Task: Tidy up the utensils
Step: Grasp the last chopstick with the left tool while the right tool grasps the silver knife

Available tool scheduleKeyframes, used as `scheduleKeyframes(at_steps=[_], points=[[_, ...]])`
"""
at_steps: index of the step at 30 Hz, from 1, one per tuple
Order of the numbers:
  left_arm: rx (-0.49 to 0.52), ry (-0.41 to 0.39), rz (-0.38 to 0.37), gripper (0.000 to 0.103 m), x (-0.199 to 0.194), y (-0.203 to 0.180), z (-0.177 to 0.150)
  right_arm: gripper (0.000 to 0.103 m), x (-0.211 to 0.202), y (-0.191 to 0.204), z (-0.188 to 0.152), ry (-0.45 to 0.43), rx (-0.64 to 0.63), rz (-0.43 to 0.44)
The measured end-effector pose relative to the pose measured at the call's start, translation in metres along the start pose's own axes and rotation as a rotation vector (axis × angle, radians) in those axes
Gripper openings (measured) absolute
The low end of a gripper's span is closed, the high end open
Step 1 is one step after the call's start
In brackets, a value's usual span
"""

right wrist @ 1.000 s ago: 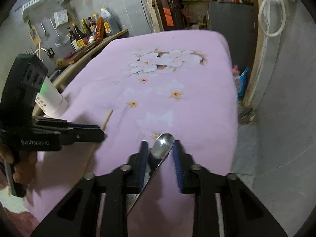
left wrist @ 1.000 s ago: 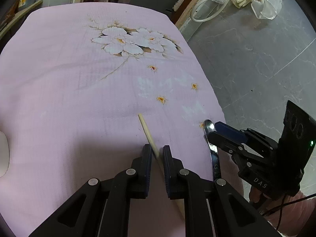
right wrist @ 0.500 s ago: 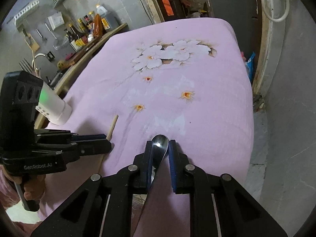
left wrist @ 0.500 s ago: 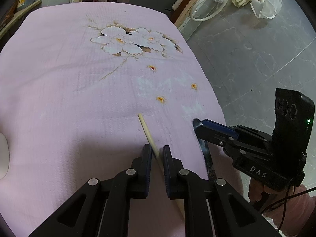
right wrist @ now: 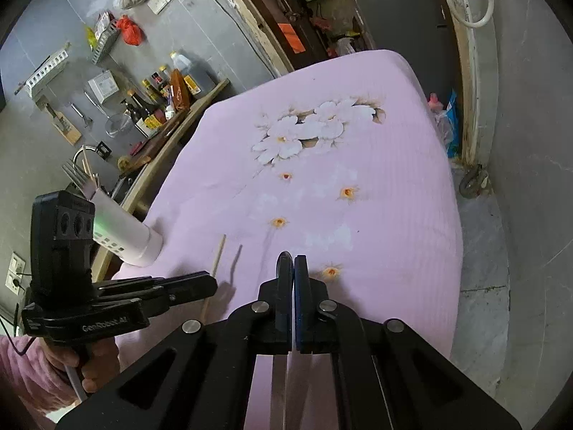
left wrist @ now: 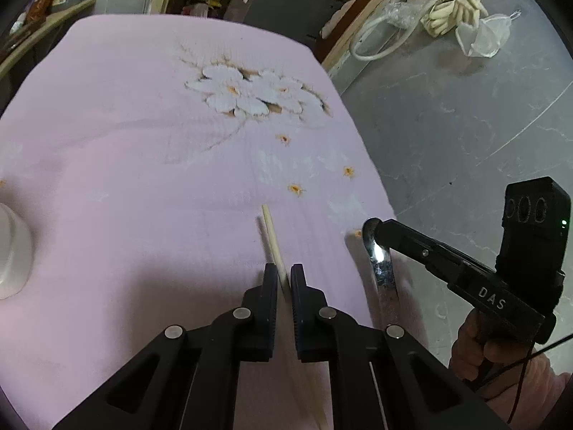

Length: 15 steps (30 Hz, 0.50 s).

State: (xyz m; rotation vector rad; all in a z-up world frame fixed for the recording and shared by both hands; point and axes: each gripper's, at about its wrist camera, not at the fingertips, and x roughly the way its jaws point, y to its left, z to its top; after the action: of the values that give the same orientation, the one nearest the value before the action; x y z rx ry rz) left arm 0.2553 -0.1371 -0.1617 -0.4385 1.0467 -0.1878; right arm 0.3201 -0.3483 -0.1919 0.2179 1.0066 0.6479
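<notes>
While the left gripper (left wrist: 284, 279) is clamping a chopstick (left wrist: 271, 236), the right gripper (right wrist: 293, 268) is pinching a spoon (left wrist: 376, 251), both probably bound for the holder (right wrist: 125, 233).

The lower end of the chopstick (left wrist: 273, 240) ran out under my left tool (left wrist: 284, 277), hidden by its arms. My right tool (right wrist: 293, 268) covered most of the spoon (left wrist: 379, 261). The white holder (left wrist: 12, 247) was cut off at the picture's left edge, and its contents were too small to tell.
</notes>
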Motion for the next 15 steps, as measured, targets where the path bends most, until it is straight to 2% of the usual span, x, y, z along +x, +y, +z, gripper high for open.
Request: scheduleKeyframes(at_steps=[3, 6, 12, 15], points=[[0.004, 0.012, 0.013, 0.007, -0.002, 0.001, -0.003, 0.001, 0.011, 0.002, -0.002, 0.048, -0.01, -0.017], [-0.016, 0.037, 0.039, 0.008, 0.002, 0.008, -0.005, 0.002, 0.028, 0.0, -0.007, 0.137, 0.02, -0.007], [-0.063, 0.045, 0.037, 0.008, 0.004, 0.021, -0.008, 0.003, 0.029, 0.001, -0.018, 0.196, 0.051, 0.049], [-0.069, 0.044, 0.03, 0.008, 0.002, 0.024, -0.01, 0.004, 0.03, 0.007, -0.027, 0.227, 0.019, 0.042]])
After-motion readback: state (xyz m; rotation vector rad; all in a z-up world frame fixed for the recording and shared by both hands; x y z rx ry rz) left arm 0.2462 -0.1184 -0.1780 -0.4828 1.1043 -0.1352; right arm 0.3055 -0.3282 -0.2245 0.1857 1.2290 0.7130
